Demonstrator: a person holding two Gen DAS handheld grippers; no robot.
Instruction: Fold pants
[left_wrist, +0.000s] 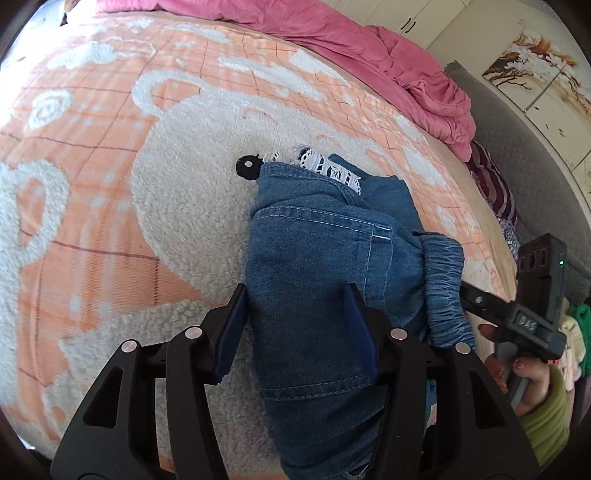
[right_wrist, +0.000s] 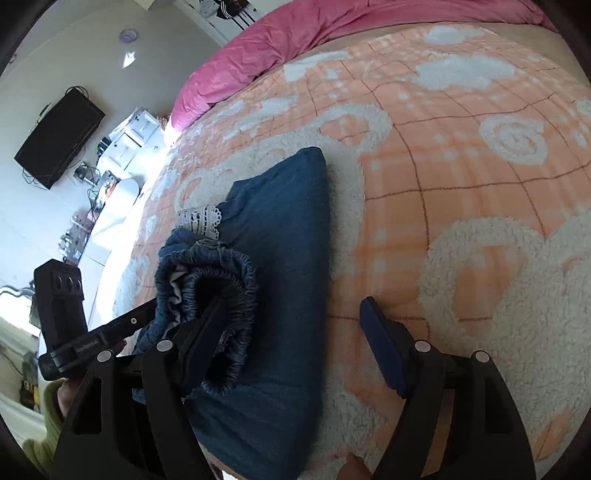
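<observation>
Folded jeans (left_wrist: 317, 266) lie on the fleece blanket (left_wrist: 110, 206). The left gripper (left_wrist: 295, 325) straddles the denim, jaws half apart, pads not pressing. The right gripper (right_wrist: 295, 343) stands wide, one finger inside the waistband (right_wrist: 225, 273).

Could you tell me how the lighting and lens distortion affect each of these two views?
Left wrist view: even, soft light; the fisheye bulges the blanket into a dome, dark corners; the jeans are sharp. Right wrist view: the same curvature, but bright window glare washes out the room at left, while the jeans stay readable and dark.
</observation>
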